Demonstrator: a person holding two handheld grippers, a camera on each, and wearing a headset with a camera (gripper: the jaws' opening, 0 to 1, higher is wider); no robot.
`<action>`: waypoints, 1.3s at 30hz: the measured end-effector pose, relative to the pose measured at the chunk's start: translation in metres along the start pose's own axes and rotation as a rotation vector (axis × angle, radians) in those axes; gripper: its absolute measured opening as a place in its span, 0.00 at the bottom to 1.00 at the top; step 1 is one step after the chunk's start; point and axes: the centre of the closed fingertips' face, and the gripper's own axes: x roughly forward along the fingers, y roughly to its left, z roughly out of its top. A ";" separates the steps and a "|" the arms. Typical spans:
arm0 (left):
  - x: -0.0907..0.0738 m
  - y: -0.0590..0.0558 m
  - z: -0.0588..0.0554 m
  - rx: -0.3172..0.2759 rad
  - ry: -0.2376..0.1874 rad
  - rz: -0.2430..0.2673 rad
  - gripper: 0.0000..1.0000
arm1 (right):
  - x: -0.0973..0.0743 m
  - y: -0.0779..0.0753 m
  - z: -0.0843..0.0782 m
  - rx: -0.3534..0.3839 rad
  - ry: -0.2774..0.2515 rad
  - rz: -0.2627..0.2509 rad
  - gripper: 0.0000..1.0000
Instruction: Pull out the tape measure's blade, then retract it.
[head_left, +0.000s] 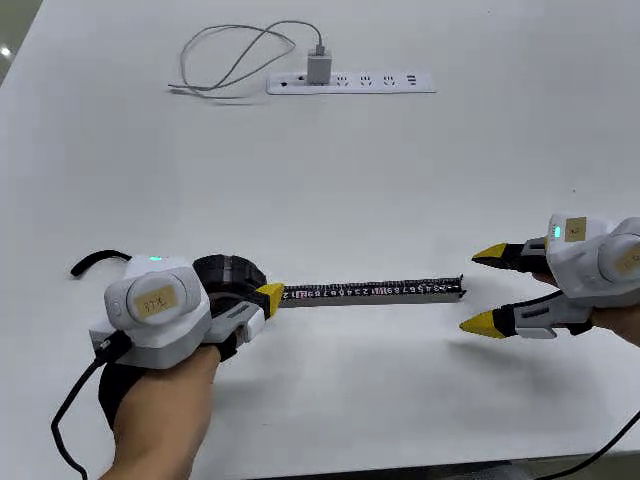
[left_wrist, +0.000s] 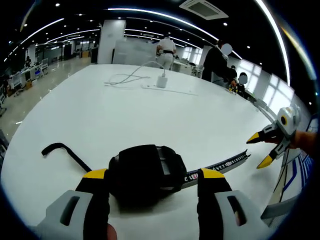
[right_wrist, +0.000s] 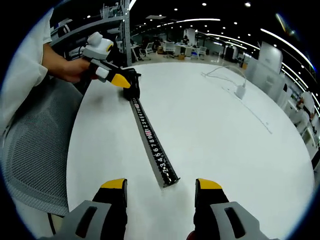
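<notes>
left tool (left_wrist: 153, 175) clamped on black tape measure case (head_left: 232, 275) | dark numbered blade (head_left: 372, 290) lies extended on white counter (head_left: 350, 180) | right tool (head_left: 485, 290) jaws apart, near blade tip, not touching | likely retract next: steady case, guide tip in slowly

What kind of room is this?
Probably a big open office or workshop. The tape measure sits on a long white table with a power strip, rows of ceiling lights run overhead, and people stand further back.
</notes>
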 end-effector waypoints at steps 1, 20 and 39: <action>0.001 0.000 0.000 -0.010 0.000 0.005 0.68 | 0.001 -0.001 -0.001 -0.011 0.008 0.002 0.50; 0.006 0.009 -0.002 -0.055 0.001 0.047 0.61 | 0.011 -0.006 -0.010 -0.103 0.079 0.077 0.39; 0.006 0.008 -0.002 -0.056 0.005 0.033 0.61 | 0.018 -0.010 -0.008 -0.161 0.128 0.133 0.24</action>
